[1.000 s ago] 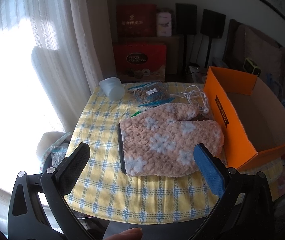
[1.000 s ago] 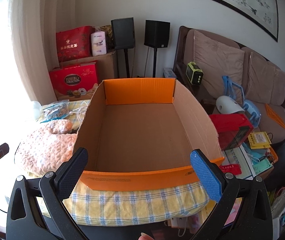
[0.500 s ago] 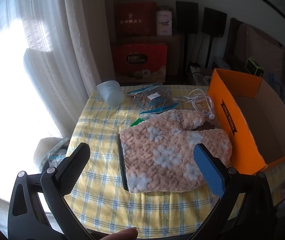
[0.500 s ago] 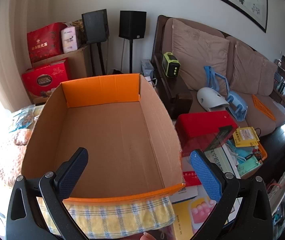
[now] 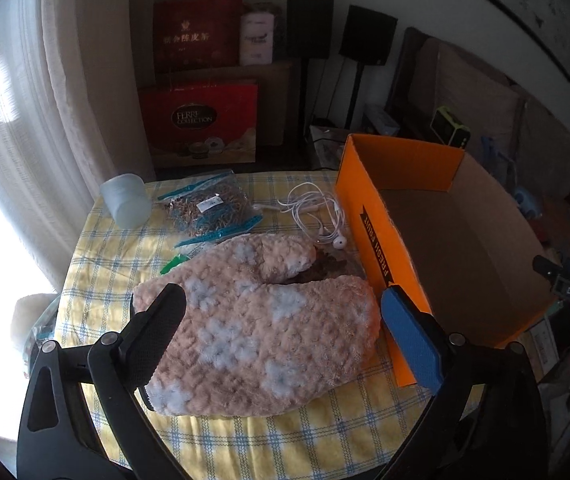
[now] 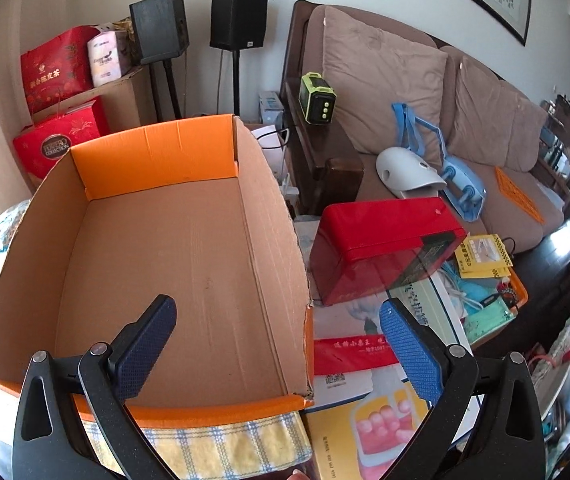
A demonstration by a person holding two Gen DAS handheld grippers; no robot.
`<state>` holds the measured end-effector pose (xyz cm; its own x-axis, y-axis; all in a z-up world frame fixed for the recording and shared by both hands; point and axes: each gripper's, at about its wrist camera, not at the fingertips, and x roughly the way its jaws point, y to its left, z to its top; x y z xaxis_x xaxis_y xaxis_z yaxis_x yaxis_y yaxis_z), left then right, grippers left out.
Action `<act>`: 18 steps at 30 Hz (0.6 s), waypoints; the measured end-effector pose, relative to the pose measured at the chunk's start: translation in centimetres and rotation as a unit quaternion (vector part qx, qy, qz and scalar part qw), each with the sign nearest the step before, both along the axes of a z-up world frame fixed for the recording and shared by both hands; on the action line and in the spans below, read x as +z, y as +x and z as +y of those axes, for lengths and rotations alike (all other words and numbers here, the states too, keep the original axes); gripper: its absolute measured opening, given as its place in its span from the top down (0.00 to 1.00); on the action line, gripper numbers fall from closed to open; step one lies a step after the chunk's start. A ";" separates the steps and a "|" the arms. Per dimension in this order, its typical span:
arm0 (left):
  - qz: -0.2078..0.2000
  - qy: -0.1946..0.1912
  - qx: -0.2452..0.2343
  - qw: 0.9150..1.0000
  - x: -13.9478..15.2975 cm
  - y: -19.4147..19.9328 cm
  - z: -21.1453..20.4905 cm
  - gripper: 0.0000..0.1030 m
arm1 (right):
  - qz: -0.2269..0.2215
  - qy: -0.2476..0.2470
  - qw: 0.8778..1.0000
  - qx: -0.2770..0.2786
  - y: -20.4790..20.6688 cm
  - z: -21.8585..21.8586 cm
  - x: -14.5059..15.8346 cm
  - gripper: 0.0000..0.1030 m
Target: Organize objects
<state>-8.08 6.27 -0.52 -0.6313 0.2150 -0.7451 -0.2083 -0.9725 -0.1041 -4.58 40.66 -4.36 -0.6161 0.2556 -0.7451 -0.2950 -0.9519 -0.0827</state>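
Nothing's packed so far: the orange box [image 6: 157, 264] sits empty while the fuzzy mitt [image 5: 261, 328], earbuds [image 5: 317, 216] and baggie [image 5: 209, 212] lie on the table beside it, and both the left gripper [image 5: 281, 332] and right gripper [image 6: 277, 340] are spread wide, holding nothing.

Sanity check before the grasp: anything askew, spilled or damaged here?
Minor only. The frosted cup lies on its side at the table's far left corner, nothing spilled. The orange box has a frayed near right corner. The earphones are loosely tangled.

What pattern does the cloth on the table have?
The tablecloth is yellow with a blue and white check, clearest in the left wrist view.
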 end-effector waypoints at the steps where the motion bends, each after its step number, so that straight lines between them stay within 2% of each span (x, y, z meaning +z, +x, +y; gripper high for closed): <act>1: -0.005 0.001 -0.008 1.000 -0.1 -0.2 0.7 0.10 | -0.003 -0.002 1.000 -0.001 -0.1 0.3 -0.2 0.05; 4: -0.021 0.006 -0.033 0.999 -0.7 -0.5 2.6 0.20 | -0.014 0.002 1.000 -0.005 -0.4 0.9 -0.8 0.11; 6: -0.032 0.006 -0.049 0.998 -1.2 -0.6 4.0 0.29 | -0.022 0.002 1.000 -0.006 -0.7 1.2 -1.4 0.19; 9: -0.045 0.010 -0.067 0.997 -1.7 -0.6 5.6 0.34 | -0.037 -0.007 0.999 -0.002 -1.1 1.6 -2.2 0.31; 13: -0.065 0.014 -0.089 0.994 -2.6 -0.7 7.2 0.39 | -0.052 -0.017 0.999 0.003 -1.6 1.7 -2.9 0.40; 16: -0.080 0.013 -0.101 0.992 -3.5 -0.5 8.1 0.51 | -0.062 -0.029 0.998 0.007 -1.9 1.9 -3.6 0.54; 18: -0.093 0.015 -0.110 0.989 -4.2 -0.3 8.6 0.59 | -0.068 -0.039 0.997 0.010 -2.1 1.9 -4.1 0.67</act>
